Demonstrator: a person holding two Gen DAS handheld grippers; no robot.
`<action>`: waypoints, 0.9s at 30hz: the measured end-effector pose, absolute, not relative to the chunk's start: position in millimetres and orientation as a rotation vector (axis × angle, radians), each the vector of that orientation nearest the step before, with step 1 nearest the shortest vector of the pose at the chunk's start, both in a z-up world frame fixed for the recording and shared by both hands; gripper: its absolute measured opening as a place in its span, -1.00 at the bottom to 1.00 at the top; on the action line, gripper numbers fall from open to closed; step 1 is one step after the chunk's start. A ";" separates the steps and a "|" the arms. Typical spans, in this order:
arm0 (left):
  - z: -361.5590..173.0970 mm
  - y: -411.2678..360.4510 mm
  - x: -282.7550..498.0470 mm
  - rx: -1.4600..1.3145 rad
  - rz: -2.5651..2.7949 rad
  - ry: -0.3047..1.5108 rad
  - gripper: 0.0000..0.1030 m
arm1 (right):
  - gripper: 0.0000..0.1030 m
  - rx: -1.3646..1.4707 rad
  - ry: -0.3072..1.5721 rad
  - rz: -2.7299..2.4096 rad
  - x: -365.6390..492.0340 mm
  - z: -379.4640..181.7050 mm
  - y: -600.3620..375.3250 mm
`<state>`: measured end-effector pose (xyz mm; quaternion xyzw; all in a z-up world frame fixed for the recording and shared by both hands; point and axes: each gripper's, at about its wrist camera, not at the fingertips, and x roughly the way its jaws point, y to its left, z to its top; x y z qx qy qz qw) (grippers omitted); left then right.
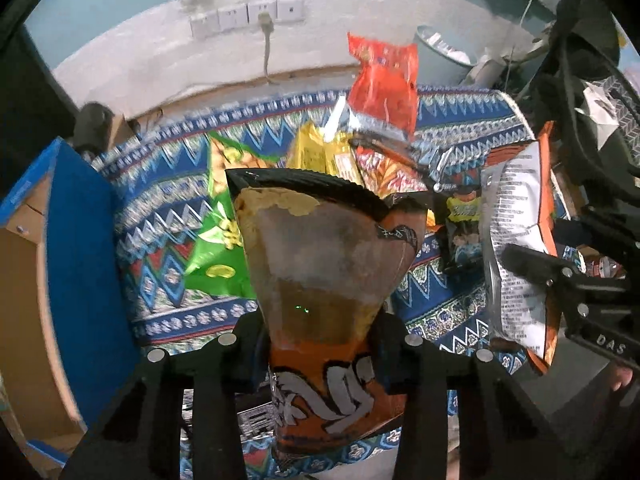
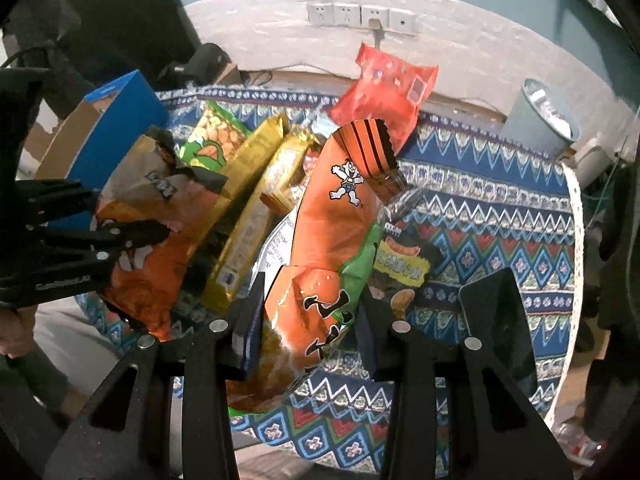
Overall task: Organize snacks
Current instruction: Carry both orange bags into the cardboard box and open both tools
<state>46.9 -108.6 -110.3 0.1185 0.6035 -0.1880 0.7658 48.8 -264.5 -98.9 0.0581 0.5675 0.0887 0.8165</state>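
In the left wrist view my left gripper [image 1: 320, 340] is shut on the lower part of a brown-and-orange chip bag [image 1: 328, 248] with a black top edge, held off the patterned tablecloth [image 1: 168, 208]. The right wrist view shows my right gripper [image 2: 310, 320] shut on an orange snack bag [image 2: 340, 232] printed with a cartoon boy, also lifted. Each gripper shows in the other's view: the right gripper [image 1: 520, 258] pinches its bag's white printed back [image 1: 516, 240], and the left gripper [image 2: 156, 236] clamps the chip bag [image 2: 160, 216].
A blue-sided cardboard box [image 1: 80, 240] [image 2: 120, 120] stands open at the left. On the cloth lie a green peanut bag [image 2: 212, 136], yellow packs [image 2: 256, 184], a red bag [image 2: 384, 96] and a small black-and-yellow pack [image 2: 400, 272]. A grey bin [image 2: 540, 120] stands by the wall.
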 end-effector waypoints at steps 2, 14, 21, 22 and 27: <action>-100.5 -106.5 43.8 0.276 -0.410 1.277 -0.20 | -0.26 0.115 1.199 0.188 49.4 -92.6 -263.3; -48.4 -68.7 42.5 0.312 -0.354 1.120 -0.20 | -0.26 0.086 1.125 0.212 57.9 -51.2 -242.4; -23.1 -36.5 47.7 0.281 -0.304 1.071 -0.20 | -0.26 0.068 1.103 0.247 72.0 -35.7 -218.9; -19.9 -31.5 47.2 0.278 -0.296 1.064 -0.20 | -0.26 0.066 1.100 0.253 74.2 -33.5 -214.8; -7.0 -6.1 48.8 0.268 -0.255 1.032 -0.19 | -0.26 0.046 1.086 0.285 84.6 -23.0 -191.6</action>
